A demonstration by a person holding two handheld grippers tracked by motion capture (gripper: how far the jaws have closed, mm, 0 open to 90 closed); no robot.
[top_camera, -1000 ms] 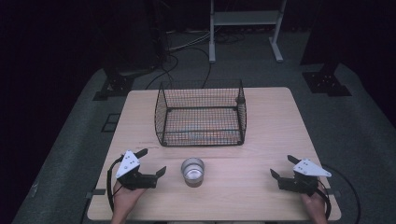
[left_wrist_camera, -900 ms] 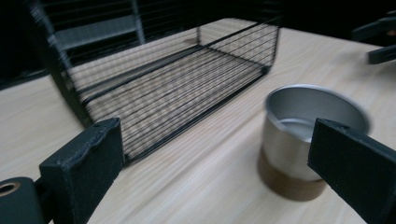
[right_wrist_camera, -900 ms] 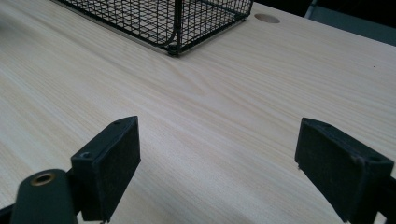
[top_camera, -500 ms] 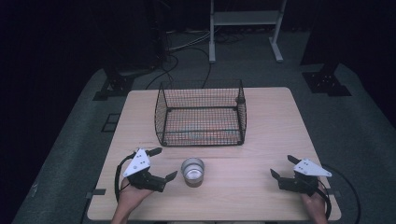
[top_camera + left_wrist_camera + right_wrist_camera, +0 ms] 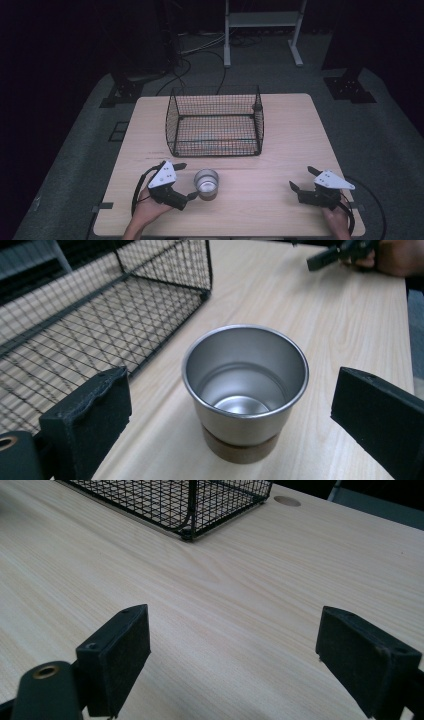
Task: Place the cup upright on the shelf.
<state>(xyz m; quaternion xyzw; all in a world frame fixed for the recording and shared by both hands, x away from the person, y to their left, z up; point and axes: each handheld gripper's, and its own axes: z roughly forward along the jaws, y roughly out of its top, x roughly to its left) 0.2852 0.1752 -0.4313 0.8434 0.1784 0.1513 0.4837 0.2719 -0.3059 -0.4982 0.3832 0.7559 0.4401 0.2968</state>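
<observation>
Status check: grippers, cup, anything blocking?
Left gripper open, jaws just widened, flanking cup, no contact. Right gripper open over bare table. Basket beyond cup, nothing blocking.

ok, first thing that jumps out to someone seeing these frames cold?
The shiny metal cup, standing upright and empty near the table's front edge, with the left gripper open around it, pads on either side and not touching. Its jaws have just been opening. Behind it the black wire basket sits mid-table, also empty. The right gripper rests open at the front right corner, over bare wood.
</observation>
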